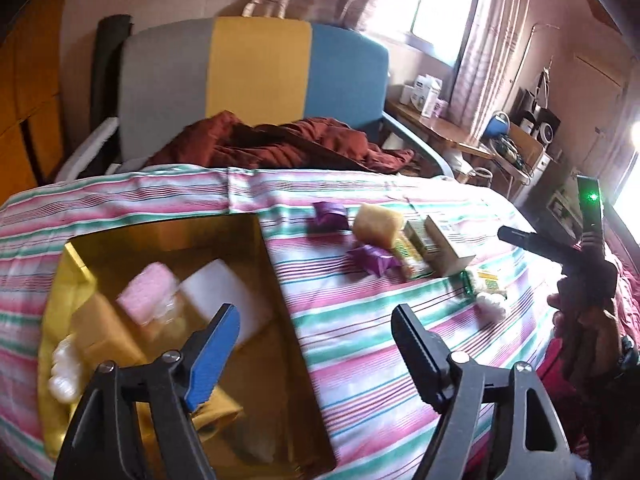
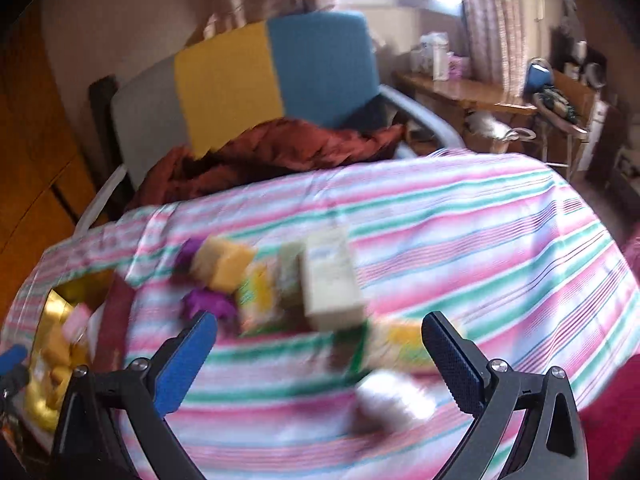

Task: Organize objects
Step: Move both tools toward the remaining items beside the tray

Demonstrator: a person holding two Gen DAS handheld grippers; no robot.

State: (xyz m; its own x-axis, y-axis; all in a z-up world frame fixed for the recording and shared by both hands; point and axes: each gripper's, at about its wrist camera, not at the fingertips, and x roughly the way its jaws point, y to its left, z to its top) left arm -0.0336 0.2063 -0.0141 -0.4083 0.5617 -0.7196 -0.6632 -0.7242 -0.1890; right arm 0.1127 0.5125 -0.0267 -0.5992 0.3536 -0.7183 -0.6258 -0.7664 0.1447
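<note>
A gold box [image 1: 276, 292] lies open on the striped cloth at the left; it holds a pink packet [image 1: 150, 290], a white block [image 1: 228, 288] and tan pieces. My left gripper [image 1: 316, 330] is open and empty over the box's right edge. Loose items sit on the cloth to the right: purple wrappers [image 1: 328, 216], a tan sponge [image 1: 378, 224], a pale carton [image 1: 450, 242], small packets and a white ball [image 1: 492, 304]. My right gripper [image 2: 320, 338] is open and empty, hovering just before this blurred pile, near the carton [image 2: 330, 284]. The box shows at its left [image 2: 48, 320].
A chair [image 1: 256, 76] with grey, yellow and blue back panels stands behind the table, a red-brown cloth [image 1: 280, 142] heaped on its seat. A wooden side table [image 1: 440, 128] with clutter stands at the right under a bright window. The right-hand tool [image 1: 588, 248] is at the right edge.
</note>
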